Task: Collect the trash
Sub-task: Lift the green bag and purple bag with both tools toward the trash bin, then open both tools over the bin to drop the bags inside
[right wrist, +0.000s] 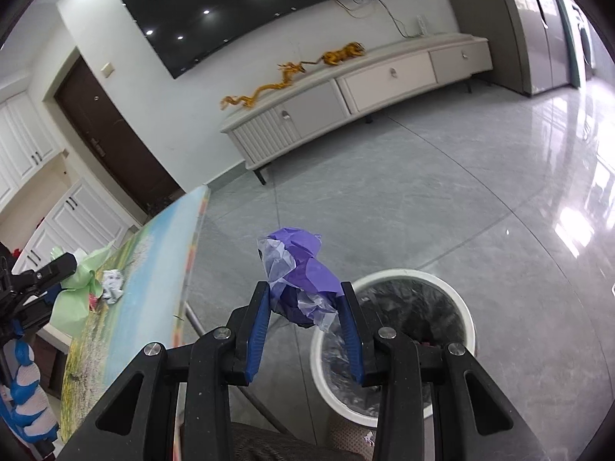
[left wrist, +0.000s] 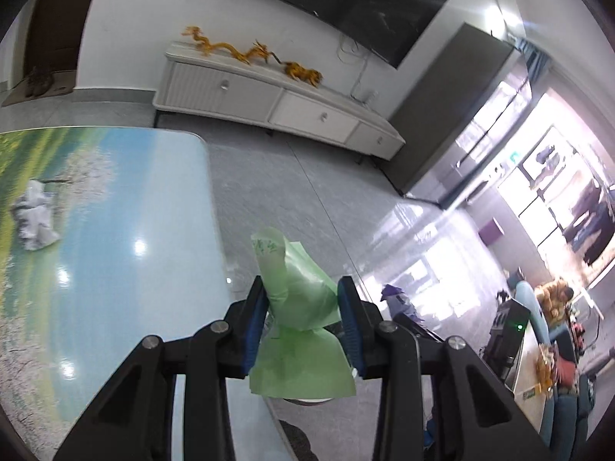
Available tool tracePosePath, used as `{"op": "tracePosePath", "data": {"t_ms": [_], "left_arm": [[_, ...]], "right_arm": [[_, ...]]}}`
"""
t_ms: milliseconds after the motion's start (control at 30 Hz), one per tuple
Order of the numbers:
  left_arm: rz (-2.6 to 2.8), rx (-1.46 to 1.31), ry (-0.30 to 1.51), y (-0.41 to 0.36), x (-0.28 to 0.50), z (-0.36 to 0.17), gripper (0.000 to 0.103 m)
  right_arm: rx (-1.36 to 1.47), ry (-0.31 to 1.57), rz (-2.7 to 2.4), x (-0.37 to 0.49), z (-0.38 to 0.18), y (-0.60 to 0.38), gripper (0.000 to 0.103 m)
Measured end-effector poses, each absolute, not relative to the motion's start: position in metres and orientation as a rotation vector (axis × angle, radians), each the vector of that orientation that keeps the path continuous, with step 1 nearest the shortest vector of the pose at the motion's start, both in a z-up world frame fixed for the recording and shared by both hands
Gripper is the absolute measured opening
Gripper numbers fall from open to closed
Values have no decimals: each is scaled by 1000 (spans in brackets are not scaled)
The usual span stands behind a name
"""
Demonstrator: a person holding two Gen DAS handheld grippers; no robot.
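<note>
My left gripper is shut on a crumpled green paper, held past the edge of the table over the floor. My right gripper is shut on a purple paper wad with clear plastic, held just left of and above the white trash bin with its grey liner. In the right wrist view, the left gripper and its green paper show at the far left. A crumpled white paper lies on the table, also visible as the white wad.
The table has a glossy landscape print and a rounded corner. A white TV cabinet with golden dragon figures stands along the wall under a large dark TV. Shiny grey tile floor lies between. A gloved hand shows lower left.
</note>
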State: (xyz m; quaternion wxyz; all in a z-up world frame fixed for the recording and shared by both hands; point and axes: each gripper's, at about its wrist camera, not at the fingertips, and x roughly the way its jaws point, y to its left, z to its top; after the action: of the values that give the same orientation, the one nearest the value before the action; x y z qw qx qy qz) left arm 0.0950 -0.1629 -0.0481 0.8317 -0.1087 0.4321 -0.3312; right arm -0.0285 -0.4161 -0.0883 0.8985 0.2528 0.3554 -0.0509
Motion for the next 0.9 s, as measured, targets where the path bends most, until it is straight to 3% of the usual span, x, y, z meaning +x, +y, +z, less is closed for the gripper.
{"op": "tracePosePath", "data": {"t_ms": [633,767,900], "left_arm": [[-791,-127,1152,-302,116,-124,38],[-796,-134,1178,-311,116,-133,52],[-800,-130,1188,-313,115,-135,52]], "right_arm": [[670,896,-206,-24,-166,-476,39],[682,908,-230,-26,-174,-482,45],[698,902,-249,-31,-175,-488,46]]}}
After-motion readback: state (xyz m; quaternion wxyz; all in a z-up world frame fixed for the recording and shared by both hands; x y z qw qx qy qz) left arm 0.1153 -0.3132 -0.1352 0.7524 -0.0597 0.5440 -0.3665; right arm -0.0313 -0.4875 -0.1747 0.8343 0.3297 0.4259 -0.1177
